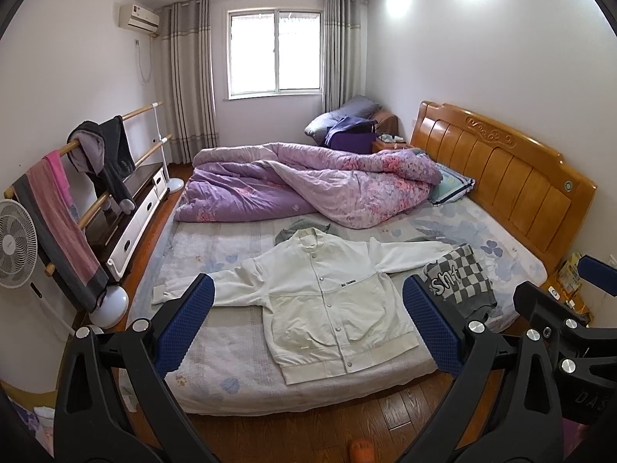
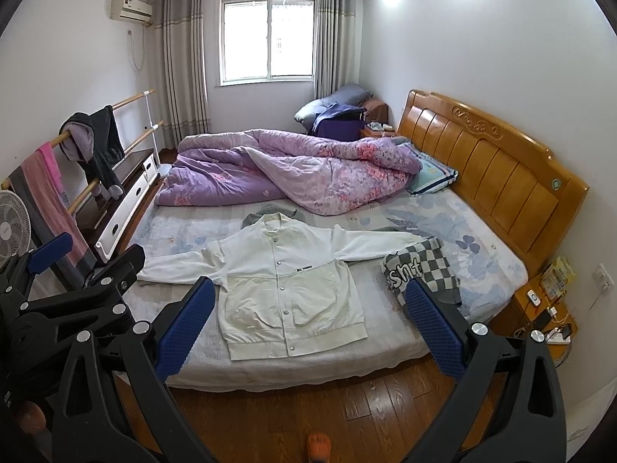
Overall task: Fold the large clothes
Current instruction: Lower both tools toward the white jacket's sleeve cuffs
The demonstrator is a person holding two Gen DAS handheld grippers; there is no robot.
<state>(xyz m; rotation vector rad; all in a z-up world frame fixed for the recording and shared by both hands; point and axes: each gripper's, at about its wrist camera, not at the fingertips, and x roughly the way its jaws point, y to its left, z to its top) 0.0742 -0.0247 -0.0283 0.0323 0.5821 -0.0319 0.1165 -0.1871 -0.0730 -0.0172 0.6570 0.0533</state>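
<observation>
A white snap-button jacket (image 1: 324, 301) lies flat, face up, on the bed with both sleeves spread out; it also shows in the right wrist view (image 2: 285, 289). My left gripper (image 1: 308, 308) is open and empty, held back from the bed's near edge above the floor. My right gripper (image 2: 310, 308) is open and empty too, at the same distance. The right gripper also shows at the right edge of the left wrist view (image 1: 570, 308), and the left gripper at the left edge of the right wrist view (image 2: 77, 270).
A folded grey checkered garment (image 1: 459, 277) lies by the jacket's right sleeve. A crumpled purple quilt (image 1: 308, 185) fills the far half of the bed. A wooden headboard (image 1: 501, 169) is at the right, a nightstand (image 2: 547, 305) beside it, a clothes rack (image 1: 77, 193) and fan (image 1: 15, 239) at the left.
</observation>
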